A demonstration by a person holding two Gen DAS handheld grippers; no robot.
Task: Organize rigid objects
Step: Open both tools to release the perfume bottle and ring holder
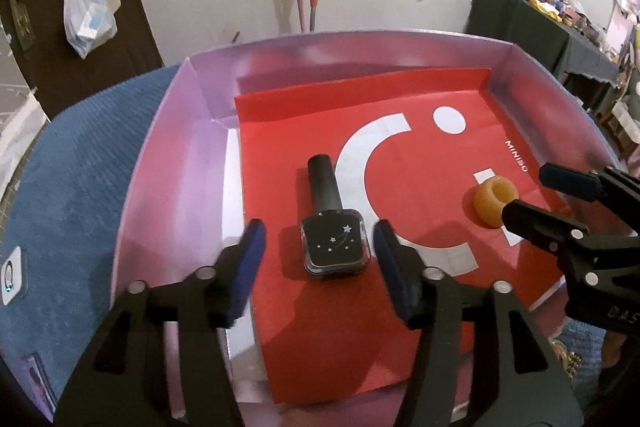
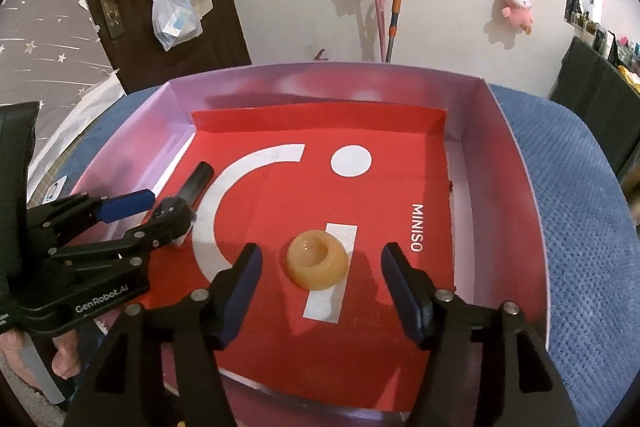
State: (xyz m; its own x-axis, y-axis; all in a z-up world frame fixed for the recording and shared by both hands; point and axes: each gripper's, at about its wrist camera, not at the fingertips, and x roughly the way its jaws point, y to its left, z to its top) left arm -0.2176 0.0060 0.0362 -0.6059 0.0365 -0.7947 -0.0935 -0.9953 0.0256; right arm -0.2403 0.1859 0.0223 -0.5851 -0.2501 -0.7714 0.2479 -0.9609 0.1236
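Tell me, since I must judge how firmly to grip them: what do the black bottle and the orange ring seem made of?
Black bottle: probably glass or hard clear plastic, glossy; a transparent rim edges its dark, star-printed body.
Orange ring: looks like translucent resin or soft plastic, smooth and shiny, with light glinting inside its hollow.

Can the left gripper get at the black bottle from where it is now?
Probably yes: the left gripper is open, the black bottle lies between its fingers on the red paper, pads clear, nothing in the way.
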